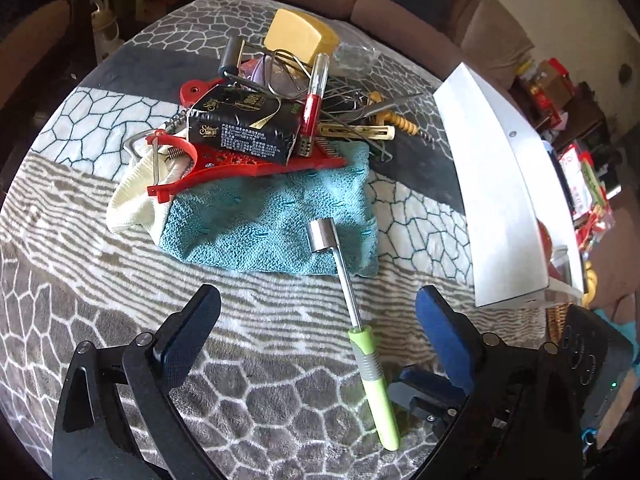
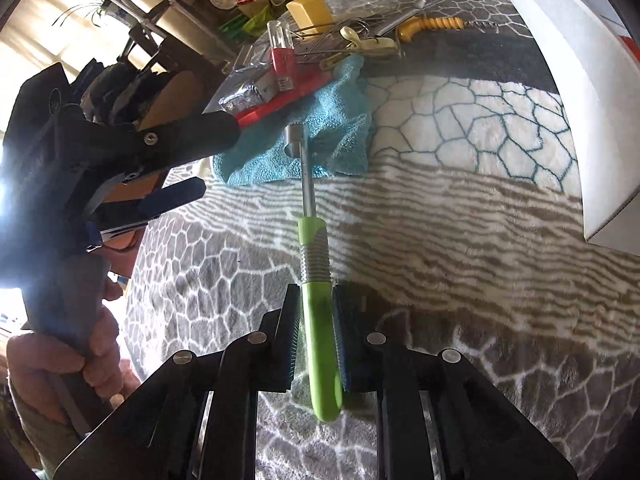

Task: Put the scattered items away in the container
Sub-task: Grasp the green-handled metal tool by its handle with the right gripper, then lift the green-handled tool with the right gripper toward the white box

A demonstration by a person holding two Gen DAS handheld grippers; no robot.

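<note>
Left wrist view first: left gripper (image 1: 318, 312) hangs over the patterned blanket (image 1: 280, 380) with its jaws spread wide and nothing between the pads. A green-handled corer (image 1: 352, 320) lies just inside its right finger, long axis running from the lower right up toward the upper left; the metal cylinder head rests on the teal towel (image 1: 272, 224) and the green handle points down toward the camera. At that handle's lower end the right gripper (image 1: 416, 396) shows only in part, close beside the handle. Beyond the towel sits a heap: a red plastic tool (image 1: 248, 164), a black packet (image 1: 244, 128), a red-and-clear tube (image 1: 314, 100), a yellow block (image 1: 296, 36) and tangled wire utensils (image 1: 280, 72). A white container (image 1: 504, 200) stands at the right, well apart from the corer.

Right wrist view: right gripper (image 2: 316, 336) is clamped narrow on the green handle of the corer (image 2: 312, 240), pads pressing both sides. The tool's axis runs almost straight up the picture, head pointing away onto the teal towel (image 2: 340, 120), handle butt sticking out toward the camera. The left gripper (image 2: 200, 168) stands wide at the left, held by a hand (image 2: 68, 356). The white container's wall (image 2: 576, 80) rises at the right.
</note>
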